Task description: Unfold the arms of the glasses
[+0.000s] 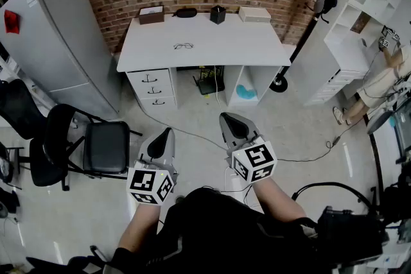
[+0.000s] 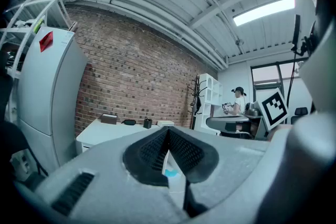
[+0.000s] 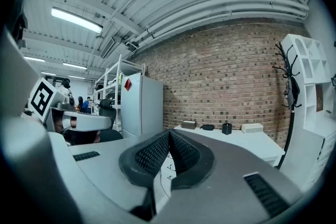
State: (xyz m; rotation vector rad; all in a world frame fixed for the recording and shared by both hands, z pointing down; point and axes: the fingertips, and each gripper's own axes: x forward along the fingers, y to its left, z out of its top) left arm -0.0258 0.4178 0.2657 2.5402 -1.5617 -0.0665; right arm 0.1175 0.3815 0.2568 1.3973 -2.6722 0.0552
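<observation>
A pair of thin-framed glasses [image 1: 183,45] lies near the middle of a white desk [image 1: 257,48] against the brick wall, far ahead of me. My left gripper [image 1: 166,132] is held over the floor well short of the desk, shut with nothing between its jaws. My right gripper [image 1: 231,117] is beside it, a little further forward, also shut and empty. In the left gripper view the left gripper [image 2: 167,134] has its black pads meeting at the tip; the desk [image 2: 105,131] shows small beyond. In the right gripper view the right gripper [image 3: 169,136] is closed the same way, with the desk [image 3: 247,140] behind.
On the desk's back edge stand a brown box [image 1: 151,14], a black case [image 1: 185,12], a black pen cup [image 1: 218,14] and a white box [image 1: 255,14]. A grey cabinet [image 1: 54,42] stands left, black chairs [image 1: 96,144] at lower left, white shelving [image 1: 359,3] right. A cable [image 1: 192,135] crosses the floor. A person [image 1: 385,77] stands at the right.
</observation>
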